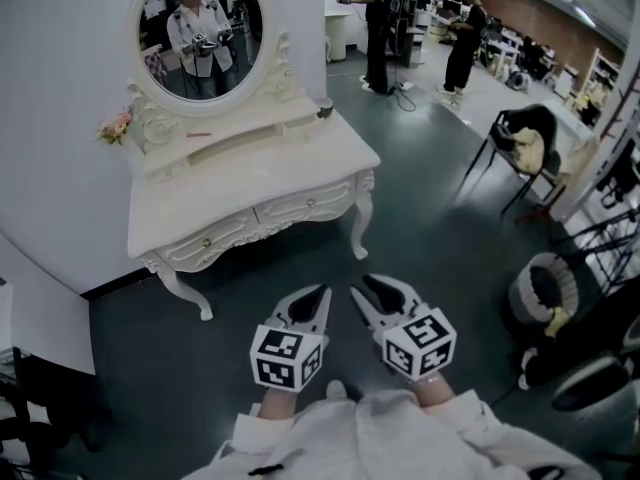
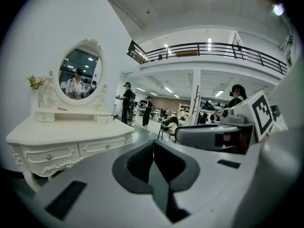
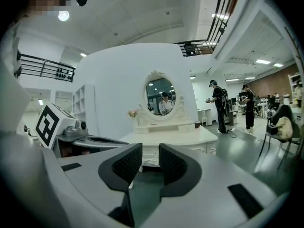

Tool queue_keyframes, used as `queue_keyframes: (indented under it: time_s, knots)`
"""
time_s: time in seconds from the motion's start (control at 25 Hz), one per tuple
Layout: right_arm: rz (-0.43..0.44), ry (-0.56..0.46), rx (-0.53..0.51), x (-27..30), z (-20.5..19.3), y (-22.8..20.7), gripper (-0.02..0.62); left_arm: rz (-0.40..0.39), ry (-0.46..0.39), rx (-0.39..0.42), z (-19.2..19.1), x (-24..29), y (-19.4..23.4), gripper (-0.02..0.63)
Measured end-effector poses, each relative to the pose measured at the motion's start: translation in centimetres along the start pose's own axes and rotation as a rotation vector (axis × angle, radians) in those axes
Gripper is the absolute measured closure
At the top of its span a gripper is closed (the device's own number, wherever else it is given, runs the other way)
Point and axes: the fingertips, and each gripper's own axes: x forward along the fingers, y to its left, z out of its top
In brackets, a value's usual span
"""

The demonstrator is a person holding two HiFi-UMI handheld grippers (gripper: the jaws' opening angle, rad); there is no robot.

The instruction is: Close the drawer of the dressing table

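White and carved, the dressing table (image 1: 250, 190) stands against the wall (image 1: 60, 118), with its oval mirror (image 1: 200, 28) rising at the back of the top. Both front drawers (image 1: 300, 208) under the top look flush with the table's front. Well in front of the table, over the dark floor (image 1: 150, 368), hang both grippers. The left gripper (image 1: 318, 296) has its jaws pressed together on nothing. The right gripper (image 1: 362, 286), just beside it, has its jaws slightly parted and empty.

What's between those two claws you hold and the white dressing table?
Only bare grey floor, as the head view shows: nothing stands between the left gripper, the right gripper and the dressing table.
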Motion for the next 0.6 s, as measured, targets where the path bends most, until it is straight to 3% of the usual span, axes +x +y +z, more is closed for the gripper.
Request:
queue_keyframes:
  time_s: [0.6]
  knots:
    - [0.016, 0.117, 0.034, 5.8, -2.0, -0.9, 0.508, 0.003, 0.068, -0.101, -2.4, 2.1, 4.6, 0.600]
